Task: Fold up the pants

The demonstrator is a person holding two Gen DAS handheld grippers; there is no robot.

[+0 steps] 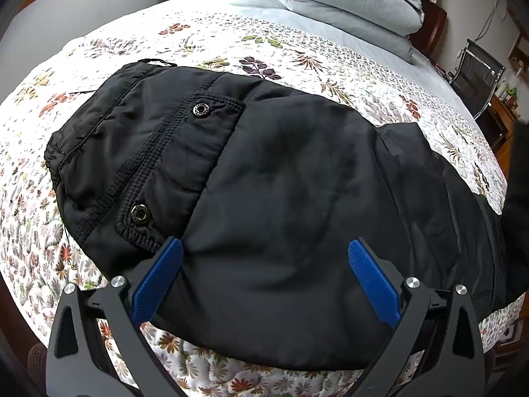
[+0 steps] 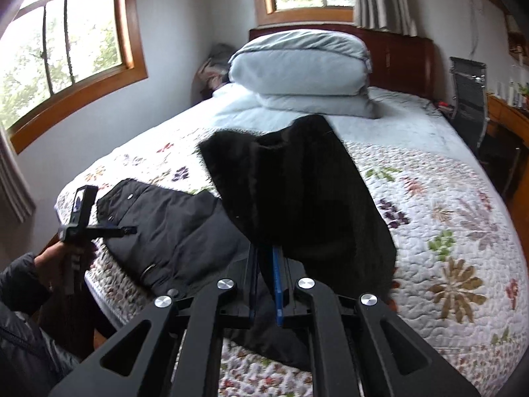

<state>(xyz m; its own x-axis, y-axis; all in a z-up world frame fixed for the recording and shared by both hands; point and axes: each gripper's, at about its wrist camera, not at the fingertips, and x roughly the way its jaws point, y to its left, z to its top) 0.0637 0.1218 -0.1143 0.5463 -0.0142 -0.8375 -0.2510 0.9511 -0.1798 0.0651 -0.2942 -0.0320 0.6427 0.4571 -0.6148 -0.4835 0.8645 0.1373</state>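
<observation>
Left wrist view first: the left gripper (image 1: 265, 276) hovers low over the near edge of the bed, its blue pads (image 1: 158, 278) spread wide with nothing between them. Right under and beyond it are the black pants (image 1: 264, 182), lying flat across the floral quilt (image 1: 297, 49) — waistband end to the left, with two metal snaps (image 1: 201, 110) showing on a pocket flap. Further back sits a stack of folded pale-blue bedding (image 1: 347, 3).

From the right wrist camera, the right gripper (image 2: 266, 284) has its jaws pressed together on the leg end of the pants (image 2: 297, 192), lifted off the quilt (image 2: 446, 231) so the fuzzy lining shows. The rest of the pants lies on the bed to the left, by the left gripper (image 2: 114, 230). Past that — the bedding stack (image 2: 297, 72), a wooden headboard (image 2: 396, 56) and two windows (image 2: 66, 46).
</observation>
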